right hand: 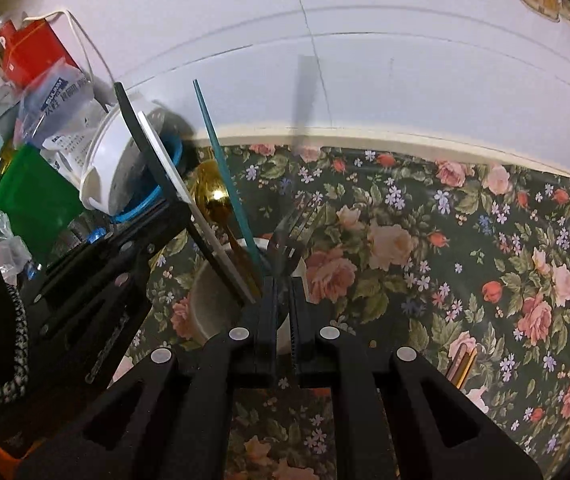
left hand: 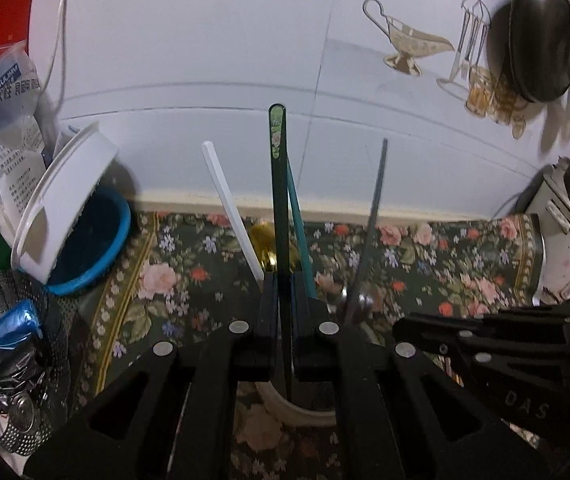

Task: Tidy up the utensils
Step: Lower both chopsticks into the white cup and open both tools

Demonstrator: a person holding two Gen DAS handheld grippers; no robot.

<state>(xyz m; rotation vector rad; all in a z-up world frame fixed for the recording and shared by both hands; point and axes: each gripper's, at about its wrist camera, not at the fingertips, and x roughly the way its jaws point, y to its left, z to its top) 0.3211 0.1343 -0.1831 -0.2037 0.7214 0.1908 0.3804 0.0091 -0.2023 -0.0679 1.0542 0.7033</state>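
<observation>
Left wrist view: the left gripper point(left hand: 284, 280) has its jaws closed on a dark green flat-handled utensil point(left hand: 277, 184), which stands upright between the pads with its lower end inside the white cup point(left hand: 301, 414) on the floral cloth point(left hand: 425, 256). A white stick point(left hand: 231, 208), a teal stick point(left hand: 300, 224) and a gold spoon point(left hand: 264, 240) lean in the same cup. The utensil is judged thin, stiff and light; its glossy face may slip, so the hold belongs on the flat mid-handle.

Right wrist view: the right gripper point(right hand: 283, 284) has its jaws closed on a dark fork point(right hand: 291, 236), tines pointing up and blurred, held just above the white cup point(right hand: 213, 304). The left gripper point(right hand: 169, 216) appears at the left with the green utensil point(right hand: 145, 148). The fork is judged rigid and light, metal or plastic cannot be told. Grip the neck below the tines. The cup is light and may tip if a handle presses its rim.
</observation>
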